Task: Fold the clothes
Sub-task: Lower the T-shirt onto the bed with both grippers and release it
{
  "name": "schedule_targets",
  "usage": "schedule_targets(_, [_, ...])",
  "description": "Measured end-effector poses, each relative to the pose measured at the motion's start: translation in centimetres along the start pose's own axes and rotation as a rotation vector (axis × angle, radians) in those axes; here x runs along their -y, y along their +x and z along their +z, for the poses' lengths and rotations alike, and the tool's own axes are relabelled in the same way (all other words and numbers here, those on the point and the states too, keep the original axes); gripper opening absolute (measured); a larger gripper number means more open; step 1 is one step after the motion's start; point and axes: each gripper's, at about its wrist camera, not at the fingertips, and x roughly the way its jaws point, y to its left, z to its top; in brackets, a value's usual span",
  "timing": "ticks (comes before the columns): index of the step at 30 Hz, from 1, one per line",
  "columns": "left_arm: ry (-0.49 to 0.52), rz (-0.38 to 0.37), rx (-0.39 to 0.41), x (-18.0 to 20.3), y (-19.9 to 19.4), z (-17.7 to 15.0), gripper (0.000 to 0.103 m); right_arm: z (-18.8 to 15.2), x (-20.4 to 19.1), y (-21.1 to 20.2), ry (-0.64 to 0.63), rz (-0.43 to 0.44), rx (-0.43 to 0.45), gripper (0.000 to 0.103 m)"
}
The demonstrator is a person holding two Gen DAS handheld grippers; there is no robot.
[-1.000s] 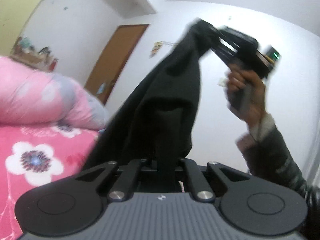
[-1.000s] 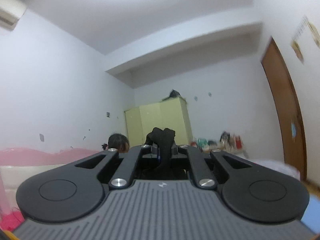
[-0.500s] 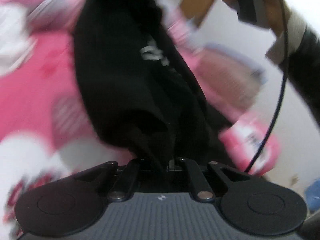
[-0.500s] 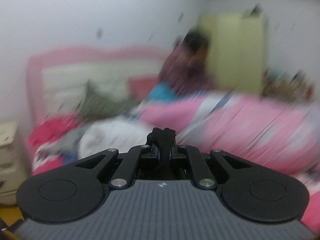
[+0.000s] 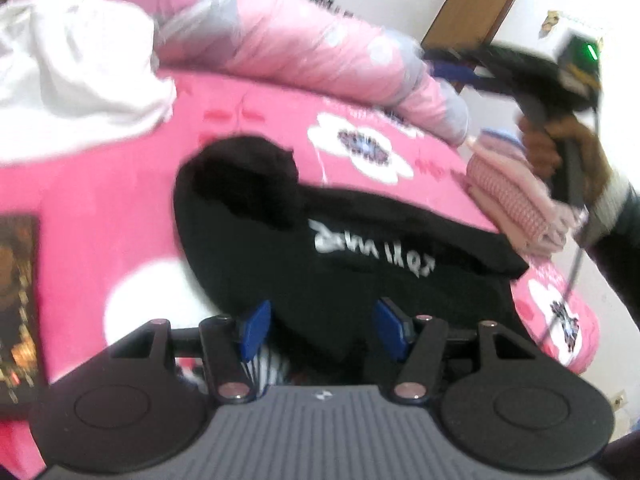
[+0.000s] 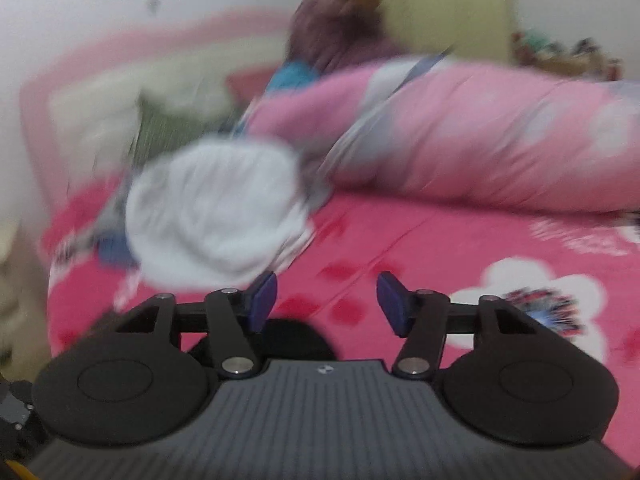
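**Both claws open, black garment dropped on the bed**

Left claw (image 5: 322, 330) has just been opening; its blue pads (image 5: 256, 330) stand apart, and the near edge of the black garment (image 5: 320, 248) lies between them without being pressed. From the left wrist view, this garment with white lettering lies crumpled on the pink flowered bed cover (image 5: 120, 200). A rolled pink quilt (image 5: 304, 48) lies along the far side, a white cloth (image 5: 72, 80) at the upper left, and a folded pink-and-white pile (image 5: 516, 204) near the right edge of the bed. Above that pile, a hand (image 5: 560, 148) holds the right claw's handle. A brown door (image 5: 476, 4) stands in the white wall.

From the right wrist view, which is blurred, the right claw (image 6: 326, 304) has also just been opening, with nothing between its pads. Ahead are the same bed cover (image 6: 400, 248), the white cloth (image 6: 212, 212), the quilt (image 6: 480, 140) and a pale green wardrobe (image 6: 448, 4).
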Motion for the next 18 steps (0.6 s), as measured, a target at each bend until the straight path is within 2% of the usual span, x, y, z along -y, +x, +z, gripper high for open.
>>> schedule_targets(2, [0.014, 0.012, 0.034, 0.1, -0.1, 0.8, 0.059, -0.7, 1.4, -2.3, 0.013, -0.029, 0.027, 0.056])
schedule_targets(4, [0.039, 0.036, 0.061, 0.4, -0.2, 1.5, 0.058, -2.3, 1.9, -3.3, -0.006, -0.038, 0.015, 0.056])
schedule_targets(6, [0.074, 0.071, 0.065, 0.9, 0.5, 2.5, 0.056, -5.0, 1.4, -4.0, -0.053, -0.029, -0.022, 0.054])
schedule_targets(11, [0.210, 0.207, 0.043, 2.5, 3.8, 4.7, 0.054, -11.9, -2.0, -2.2, -0.269, 0.009, -0.164, 0.044])
schedule_targets(14, [0.328, 0.243, 0.005, 3.5, 6.2, 5.2, 0.054, -14.5, -3.0, -1.0, -0.390, -0.021, -0.227, 0.043])
schedule_targets(16, [0.410, 0.268, -0.030, 4.1, 8.0, 5.1, 0.049, -15.7, -3.2, -0.4, -0.461, -0.048, -0.264, 0.038])
schedule_targets(17, [0.445, 0.281, -0.041, 4.3, 8.6, 4.9, 0.047, -16.1, -3.1, 0.0, -0.485, -0.068, -0.282, 0.032])
schedule_targets(18, [0.475, 0.292, -0.047, 4.4, 9.1, 4.8, 0.046, -16.3, -2.9, 0.3, -0.496, -0.092, -0.291, 0.017])
